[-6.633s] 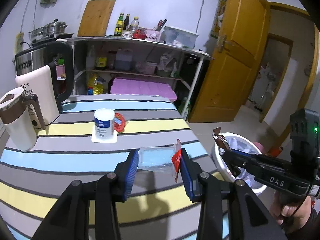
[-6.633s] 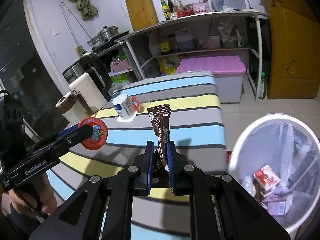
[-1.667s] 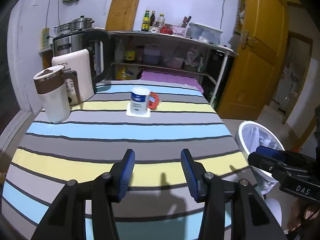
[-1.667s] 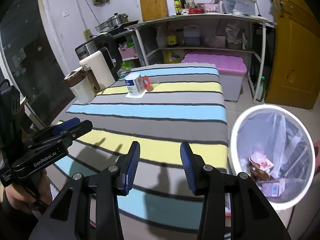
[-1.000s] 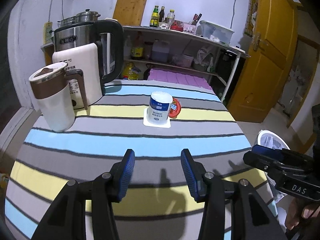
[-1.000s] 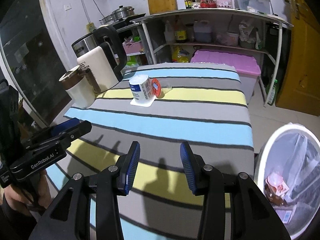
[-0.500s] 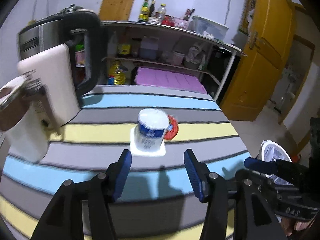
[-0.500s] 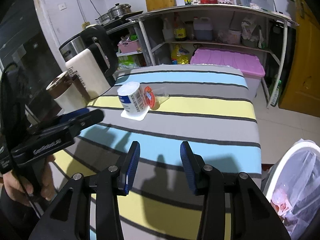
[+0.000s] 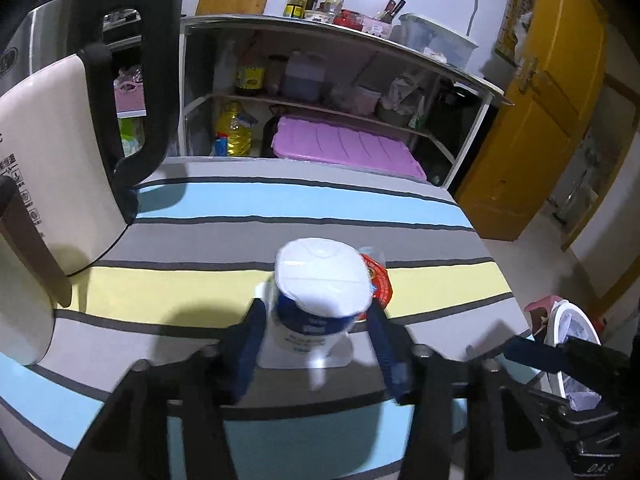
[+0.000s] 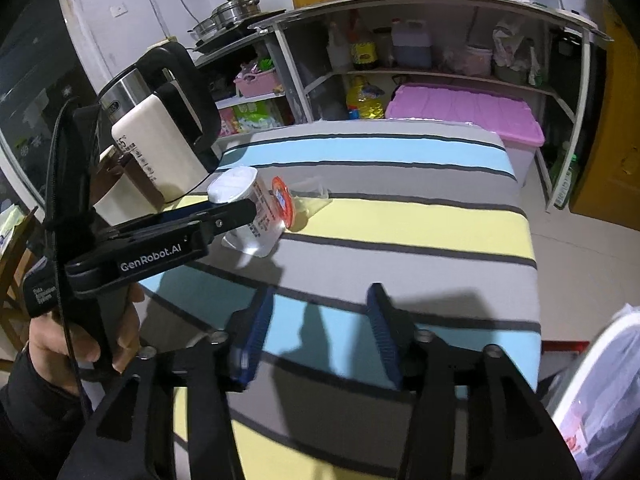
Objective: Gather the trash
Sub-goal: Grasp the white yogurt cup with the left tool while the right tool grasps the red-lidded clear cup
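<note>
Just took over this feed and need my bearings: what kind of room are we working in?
Most likely a home kitchen or kitchen-dining corner. A cream electric kettle with a black handle stands on the striped table, and the metal shelf rack behind holds sauce bottles and a yellow cooking-oil jug.

Left claw blurred; hides cup base; bin cut off by edge.

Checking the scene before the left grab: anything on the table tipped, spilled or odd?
No spill shows. A small clear plastic cup lies tipped on its side behind the upright white cup, its red foil lid peeled up. The left gripper straddles the white cup, jaws just closing.
</note>
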A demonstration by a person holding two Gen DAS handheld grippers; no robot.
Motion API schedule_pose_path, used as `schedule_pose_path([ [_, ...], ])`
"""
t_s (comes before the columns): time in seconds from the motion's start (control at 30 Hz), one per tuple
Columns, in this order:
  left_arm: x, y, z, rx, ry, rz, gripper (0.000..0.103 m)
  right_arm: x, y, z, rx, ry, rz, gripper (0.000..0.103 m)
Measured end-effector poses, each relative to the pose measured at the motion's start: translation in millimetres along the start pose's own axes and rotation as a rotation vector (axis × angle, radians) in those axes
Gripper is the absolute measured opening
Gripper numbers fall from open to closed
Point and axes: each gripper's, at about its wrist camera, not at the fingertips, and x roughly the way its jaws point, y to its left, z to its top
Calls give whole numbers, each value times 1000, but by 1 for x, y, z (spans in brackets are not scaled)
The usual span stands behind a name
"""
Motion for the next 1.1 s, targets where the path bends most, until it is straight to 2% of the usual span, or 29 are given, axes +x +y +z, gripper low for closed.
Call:
schedule_pose_path([
  [0.2,-15,4,-4,1,-38,-3,47,17,1,15,-49,9,14,54],
  [0.33,-29,14,-7,-19,-44,15,47,32,3,25,-72,20,25,59],
  [0.53,-47,25,-13,-33,-55,16,47,52,7,39,-140,21,28,60],
  [0.8,-46,33,-16,-52,-51,15,47,72,-6,53,-60,24,-2,60],
  [1.0,-43,32,-15,-52,-45,18,47,83,-10,58,-45,44,-27,60],
  [1.03,-43,33,-15,-51,-45,18,47,85,-11,58,-39,49,-24,59],
  [1.07,-43,33,-15,-52,-44,16,47,86,-11,58,-36,55,-19,51],
  [1.1,-43,33,-15,-51,-44,15,47,86,-12,58,-37,59,-17,47],
])
